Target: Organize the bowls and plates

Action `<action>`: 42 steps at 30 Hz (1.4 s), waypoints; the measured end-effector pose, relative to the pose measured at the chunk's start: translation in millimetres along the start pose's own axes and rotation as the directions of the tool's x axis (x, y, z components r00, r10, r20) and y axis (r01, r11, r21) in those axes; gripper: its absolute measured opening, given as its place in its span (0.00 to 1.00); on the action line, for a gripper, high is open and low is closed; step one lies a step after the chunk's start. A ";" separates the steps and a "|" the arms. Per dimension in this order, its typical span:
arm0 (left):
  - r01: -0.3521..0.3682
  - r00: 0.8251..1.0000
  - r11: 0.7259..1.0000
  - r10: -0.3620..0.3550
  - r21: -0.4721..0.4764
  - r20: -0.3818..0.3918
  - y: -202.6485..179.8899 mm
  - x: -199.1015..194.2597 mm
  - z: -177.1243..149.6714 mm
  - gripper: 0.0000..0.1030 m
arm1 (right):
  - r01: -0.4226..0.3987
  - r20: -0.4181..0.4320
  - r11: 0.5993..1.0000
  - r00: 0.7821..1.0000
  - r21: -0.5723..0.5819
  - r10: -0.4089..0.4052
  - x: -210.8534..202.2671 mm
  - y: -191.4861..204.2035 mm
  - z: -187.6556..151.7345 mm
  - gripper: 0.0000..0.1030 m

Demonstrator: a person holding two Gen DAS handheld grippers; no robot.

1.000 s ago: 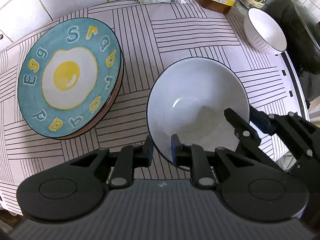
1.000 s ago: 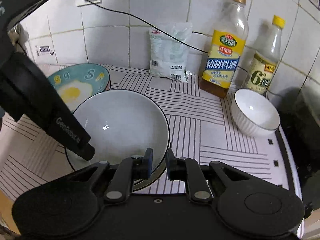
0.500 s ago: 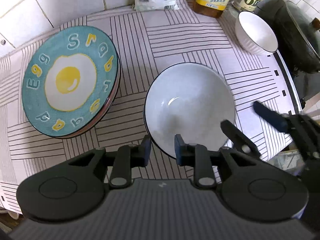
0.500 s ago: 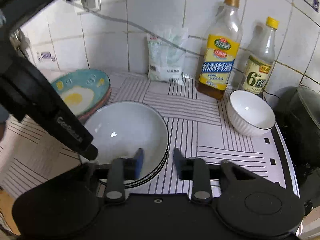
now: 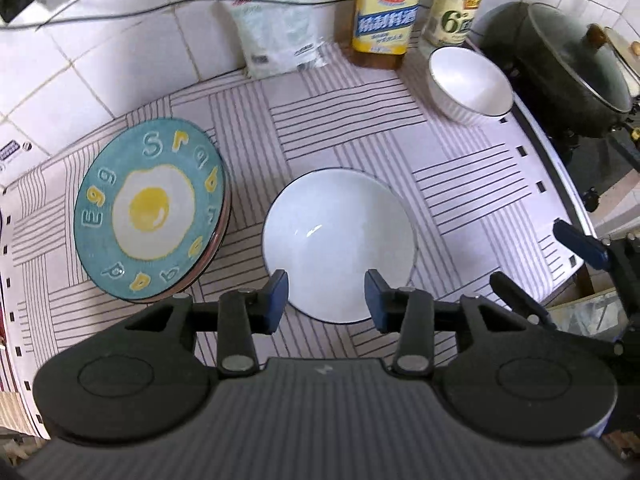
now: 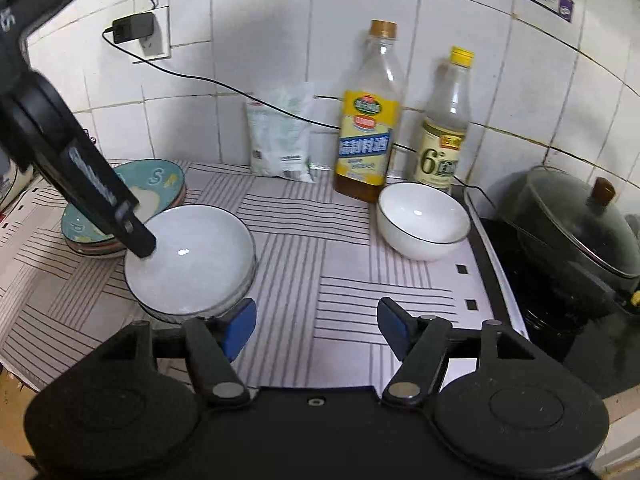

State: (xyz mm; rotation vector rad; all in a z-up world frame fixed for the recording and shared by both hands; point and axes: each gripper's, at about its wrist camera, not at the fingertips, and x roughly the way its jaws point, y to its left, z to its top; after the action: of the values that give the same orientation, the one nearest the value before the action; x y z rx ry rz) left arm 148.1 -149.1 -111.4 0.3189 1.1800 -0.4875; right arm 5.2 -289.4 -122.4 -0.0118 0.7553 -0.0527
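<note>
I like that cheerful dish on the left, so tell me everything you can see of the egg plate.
The egg plate is round and teal, seemingly glazed ceramic, with a fried egg painted in the middle and white and yellow letters, "Egg" among them, around the rim. It lies face up on top of a short stack of pinkish-brown plates on the striped cloth, left of the wide white bowl and not touching it. Neither gripper touches it.

Both black two-finger grippers with blue pads, left (image 5: 326, 294) and right (image 6: 316, 326), hang spread wide, gripping nothing.
</note>
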 end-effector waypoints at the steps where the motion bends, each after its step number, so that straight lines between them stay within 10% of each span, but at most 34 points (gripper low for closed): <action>1: 0.004 1.000 1.000 -0.004 0.006 0.004 -3.3 -2.0 1.5 0.40 | -0.002 0.004 1.000 1.000 0.008 0.002 -1.2 -3.6 -1.4 0.70; 7: 0.042 0.998 0.997 -0.045 0.061 0.052 -22.8 -11.0 21.2 0.46 | -0.024 0.041 0.998 0.999 0.060 0.021 -3.0 -21.5 -3.7 0.73; 10: 0.090 0.992 0.994 -0.096 0.066 0.082 -29.4 -12.9 36.5 0.47 | -0.031 0.064 0.998 0.998 0.060 0.027 2.1 -29.2 -3.6 0.91; 21: 0.242 0.958 0.970 -0.243 0.024 0.155 -50.5 37.1 93.9 0.64 | -0.025 0.118 0.984 0.993 0.176 0.005 63.8 -73.0 -8.0 0.92; 35: 0.193 0.970 0.978 -0.203 0.082 0.136 -84.2 128.4 144.0 0.60 | 0.029 0.088 0.974 0.995 0.226 -0.051 143.9 -86.1 -1.2 0.92; 42: 0.148 0.977 0.975 -0.169 0.164 0.126 -96.5 161.2 162.9 0.38 | 0.098 0.063 0.980 0.992 0.174 -0.111 169.4 -86.1 9.0 0.92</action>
State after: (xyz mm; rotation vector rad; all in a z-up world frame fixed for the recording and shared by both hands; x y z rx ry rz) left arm 276.0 -341.8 -203.0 0.3191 1.0381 -0.7325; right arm 130.7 -384.3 -229.3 0.1095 0.6748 -0.2162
